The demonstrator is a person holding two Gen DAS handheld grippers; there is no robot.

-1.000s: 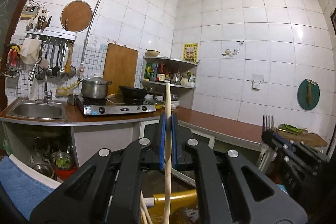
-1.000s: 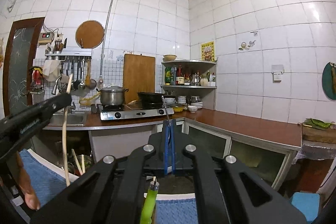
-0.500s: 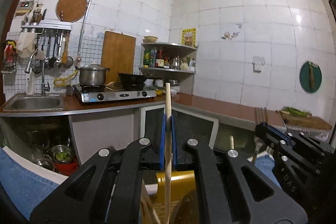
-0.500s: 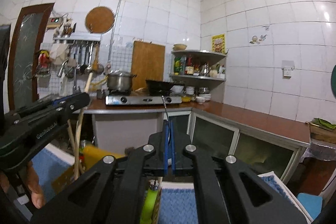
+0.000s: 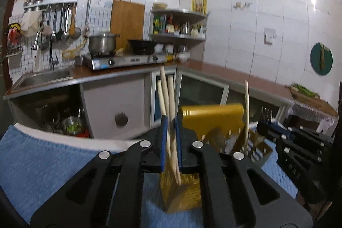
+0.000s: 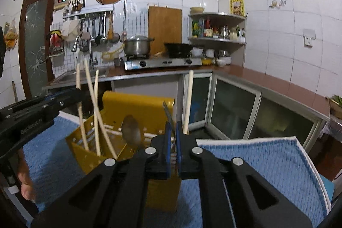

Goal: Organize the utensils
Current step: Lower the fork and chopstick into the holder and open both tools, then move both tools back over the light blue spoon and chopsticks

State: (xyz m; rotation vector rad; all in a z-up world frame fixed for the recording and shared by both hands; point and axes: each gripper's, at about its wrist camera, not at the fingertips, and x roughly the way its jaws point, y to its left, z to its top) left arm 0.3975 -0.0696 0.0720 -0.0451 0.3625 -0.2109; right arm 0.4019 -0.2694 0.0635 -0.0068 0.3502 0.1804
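Left wrist view: my left gripper (image 5: 171,140), jaws opening, with pale wooden chopsticks (image 5: 168,97) between the blue pads; whether the pads press on them cannot be told from the blurred frame. The chopsticks stand nearly upright with their lower ends inside the front compartment of the yellow utensil holder (image 5: 211,119). 1 further pale stick (image 5: 246,108) stands in the holder's right compartment, beside a fork (image 5: 265,114) whose tines point up.

Right wrist view: my right gripper (image 6: 173,140), jaws opening, with the thin metal handle (image 6: 168,114) of a utensil between the pads; its lower part is hidden behind the gripper. A metal spoon (image 6: 131,131) stands just left of it in the holder, bowl up. My left gripper appears at the left edge over the chopsticks leaning in the left compartment.

The holder rests on a blue towel (image 6: 267,161) spread over the tabletop
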